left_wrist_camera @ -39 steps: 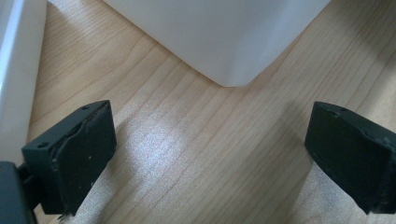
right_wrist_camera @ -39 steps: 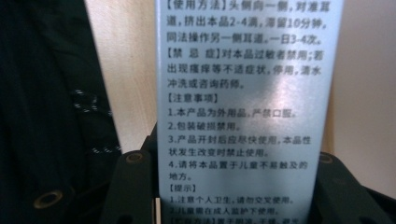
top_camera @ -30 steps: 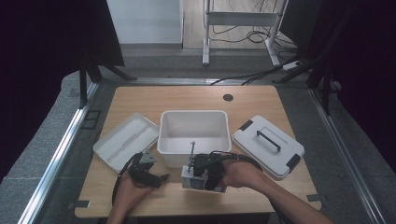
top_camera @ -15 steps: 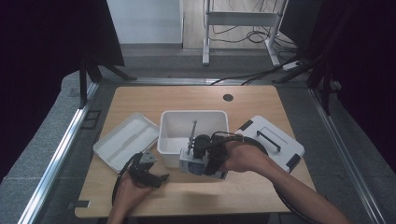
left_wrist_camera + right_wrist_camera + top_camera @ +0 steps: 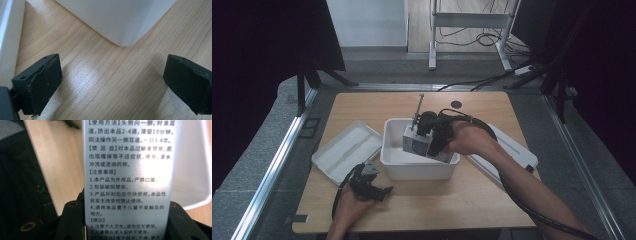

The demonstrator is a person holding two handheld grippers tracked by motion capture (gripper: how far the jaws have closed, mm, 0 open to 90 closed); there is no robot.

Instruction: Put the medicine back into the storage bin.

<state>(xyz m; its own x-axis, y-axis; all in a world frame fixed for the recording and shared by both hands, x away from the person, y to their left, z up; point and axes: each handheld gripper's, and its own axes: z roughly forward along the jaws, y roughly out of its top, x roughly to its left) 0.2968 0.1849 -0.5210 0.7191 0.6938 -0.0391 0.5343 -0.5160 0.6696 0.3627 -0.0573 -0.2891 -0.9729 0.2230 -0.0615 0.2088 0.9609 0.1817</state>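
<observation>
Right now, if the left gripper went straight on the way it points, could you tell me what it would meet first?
Probably the rounded corner of the white bin: it lies directly ahead of the open left gripper, across bare wooden table. Depth is uncertain.

The table point(image 5: 100, 82) is showing pale, fine-grained wood with a soft sheen. The white bin point(image 5: 117, 17) is looking like smooth, matt plastic. The printed box point(image 5: 127, 177) is gleaming like glossy card between matt black jaws.
</observation>
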